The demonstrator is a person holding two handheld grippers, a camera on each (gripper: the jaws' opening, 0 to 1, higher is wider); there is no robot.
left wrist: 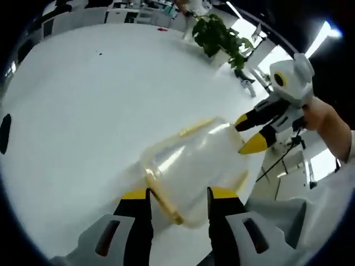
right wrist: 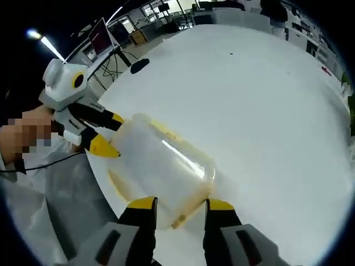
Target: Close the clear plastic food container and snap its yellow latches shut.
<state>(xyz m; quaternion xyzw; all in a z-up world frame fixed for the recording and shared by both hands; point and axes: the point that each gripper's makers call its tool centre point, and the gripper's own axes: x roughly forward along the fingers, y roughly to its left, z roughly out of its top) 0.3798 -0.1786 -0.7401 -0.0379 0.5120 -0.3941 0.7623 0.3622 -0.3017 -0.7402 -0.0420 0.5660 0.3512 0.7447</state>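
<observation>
The clear plastic food container (left wrist: 191, 166) lies on its side on the white worktop (left wrist: 83, 111), held between the two grippers, one at each end. In the left gripper view, the left gripper (left wrist: 178, 195) has its yellow-tipped jaws set moderately wide around the container's near end, with a yellow latch (left wrist: 163, 200) running between them; whether the pads actually press on the plastic cannot be told. At the container's far end the right gripper (left wrist: 252, 133) meets the wall with its jaws spread apart, one tip touching. In the right gripper view the same stance shows mirrored: the right gripper (right wrist: 180, 204) straddles the near end and the left gripper (right wrist: 108, 134) stands at the far end. The container looks light, thin-walled and smooth, so it would probably flex and slip under a hard squeeze; the stiffer rim and the latch edges seem the better places to hold. The translucent walls blur the lid seam, so it is unclear whether the lid is fully seated or which latches are snapped.
</observation>
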